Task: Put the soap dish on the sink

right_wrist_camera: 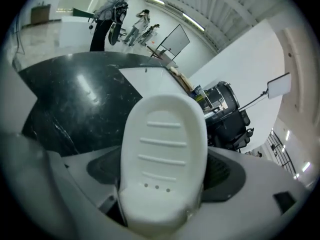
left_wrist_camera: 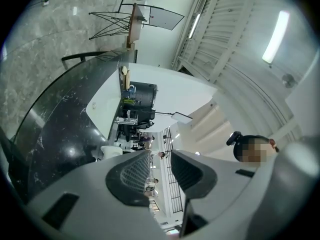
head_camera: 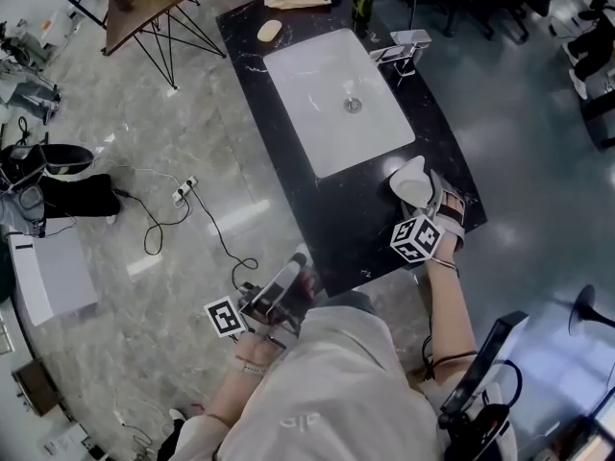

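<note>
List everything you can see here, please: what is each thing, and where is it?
counter: one, black marbled, centre
sink: one, white, set in the counter
faucet: one, chrome, at the sink's right edge
oval bar: one, tan, likely soap, on the counter beyond the sink
bottle: one, dark, at the counter's far end
table: one, brown top with black legs, on the floor at upper left
power strip: one, white with a black cable, on the floor left of the counter
soap dish: one, white, ridged, over the counter's near right corner
left gripper: one, grey, jaws apart, empty
right gripper: one, grey, clamped on the soap dish
</note>
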Available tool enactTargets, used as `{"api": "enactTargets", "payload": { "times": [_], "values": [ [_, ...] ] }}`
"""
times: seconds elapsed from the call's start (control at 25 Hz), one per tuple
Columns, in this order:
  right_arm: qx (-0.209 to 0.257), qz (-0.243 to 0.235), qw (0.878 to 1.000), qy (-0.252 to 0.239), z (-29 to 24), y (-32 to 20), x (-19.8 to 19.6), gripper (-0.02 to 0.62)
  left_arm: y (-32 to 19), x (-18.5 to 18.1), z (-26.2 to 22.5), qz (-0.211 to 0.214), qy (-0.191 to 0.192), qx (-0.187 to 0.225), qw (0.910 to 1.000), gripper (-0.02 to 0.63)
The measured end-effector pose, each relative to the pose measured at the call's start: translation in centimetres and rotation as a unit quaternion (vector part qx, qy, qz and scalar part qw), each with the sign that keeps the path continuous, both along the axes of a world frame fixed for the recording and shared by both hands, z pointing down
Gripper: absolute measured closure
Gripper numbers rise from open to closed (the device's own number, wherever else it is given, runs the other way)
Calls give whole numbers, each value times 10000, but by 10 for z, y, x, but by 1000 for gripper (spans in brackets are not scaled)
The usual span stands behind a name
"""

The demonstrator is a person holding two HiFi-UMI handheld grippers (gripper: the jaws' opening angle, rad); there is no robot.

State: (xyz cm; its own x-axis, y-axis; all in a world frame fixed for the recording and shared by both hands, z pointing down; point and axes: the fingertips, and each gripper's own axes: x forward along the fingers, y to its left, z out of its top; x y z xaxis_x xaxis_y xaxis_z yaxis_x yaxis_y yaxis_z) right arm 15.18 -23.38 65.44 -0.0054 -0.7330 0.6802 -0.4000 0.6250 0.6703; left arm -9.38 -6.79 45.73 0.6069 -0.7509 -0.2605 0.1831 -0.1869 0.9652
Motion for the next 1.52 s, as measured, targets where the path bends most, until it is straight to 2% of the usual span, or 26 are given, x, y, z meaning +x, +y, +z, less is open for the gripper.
{"api": "enactTargets", "payload": {
  "times": [0.28, 0.48, 0.6, 0.8, 0.96, 1.24, 1.52],
  "values": [
    [-106, -450, 9956, 818, 6, -1, -11, 115, 5, -10, 4, -123, 5, -37, 9999, 491],
    [151, -912, 9794, 1797, 3, 3, -22, 115, 7, -15, 3, -192, 49, -39, 9998, 491],
    [336, -1083, 9705, 2129, 2, 5, -26, 115, 9, -16, 3, -201, 56, -38, 9998, 492],
    [551, -1200, 9724, 1926, -1, 10, -42, 115, 11, -19, 6, -217, 82, -74, 9997, 492],
    [589, -1355, 9687, 1994, 2, 19, -50, 115, 12, -21, 6, -219, 109, -82, 9997, 491],
    [515, -1557, 9626, 2155, 10, 33, -55, 115, 12, -20, 6, -189, 120, -83, 9997, 492],
    [328, -1810, 9616, 2037, 10, 55, -67, 114, 16, -20, 4, -166, 146, -77, 9997, 492]
  ]
}}
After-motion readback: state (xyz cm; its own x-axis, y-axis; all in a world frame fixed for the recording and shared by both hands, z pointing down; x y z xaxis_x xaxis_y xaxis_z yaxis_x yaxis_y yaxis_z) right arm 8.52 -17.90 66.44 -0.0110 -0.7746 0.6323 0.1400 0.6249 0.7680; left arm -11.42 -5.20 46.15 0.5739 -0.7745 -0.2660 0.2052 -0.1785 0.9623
